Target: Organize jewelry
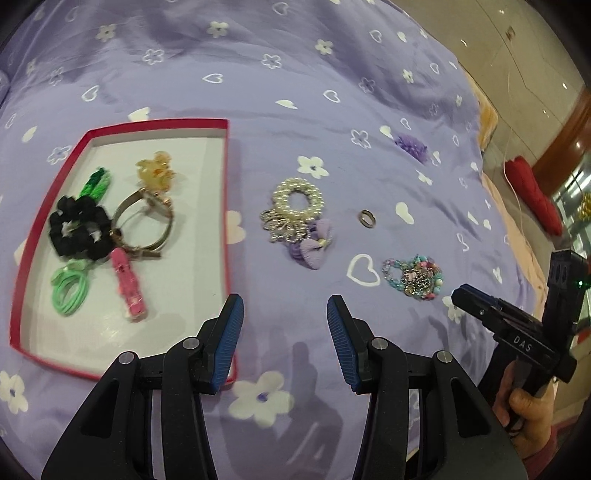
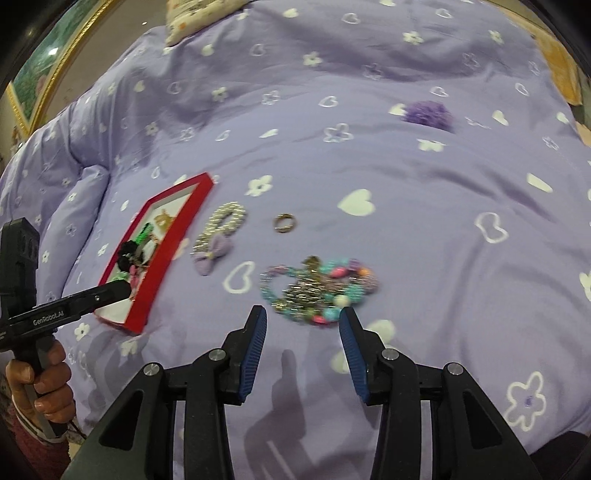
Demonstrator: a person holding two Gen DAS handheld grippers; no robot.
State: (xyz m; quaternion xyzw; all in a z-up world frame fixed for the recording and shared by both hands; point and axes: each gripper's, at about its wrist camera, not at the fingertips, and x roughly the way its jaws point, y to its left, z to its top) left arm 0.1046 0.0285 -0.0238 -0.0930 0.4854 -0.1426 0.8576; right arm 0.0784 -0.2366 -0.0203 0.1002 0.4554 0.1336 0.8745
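A red-rimmed shallow box (image 1: 155, 124) (image 2: 184, 218) lies on the purple bedspread and holds a black scrunchie (image 1: 79, 230), green hair ties (image 1: 70, 291), a pink clip (image 1: 127, 286), a metal bangle (image 1: 146, 218) and an amber claw clip (image 1: 155, 170). Right of it on the spread lie a pearl tie with a purple bow (image 1: 299, 214) (image 2: 218, 236), a small ring (image 1: 366, 218) (image 2: 284, 222), a colourful bead bracelet (image 1: 415, 277) (image 2: 321, 288) and a purple scrunchie (image 1: 410, 146) (image 2: 428, 114). My left gripper (image 1: 285, 314) is open and empty beside the box. My right gripper (image 2: 303, 325) is open, just short of the bead bracelet.
The purple bedspread (image 1: 295, 74) with white hearts and flowers covers the bed; its right edge drops to a tiled floor (image 1: 517, 55). A red cushion (image 1: 532, 192) lies there. A pillow (image 2: 199, 14) and a framed picture (image 2: 44, 66) are at the far left.
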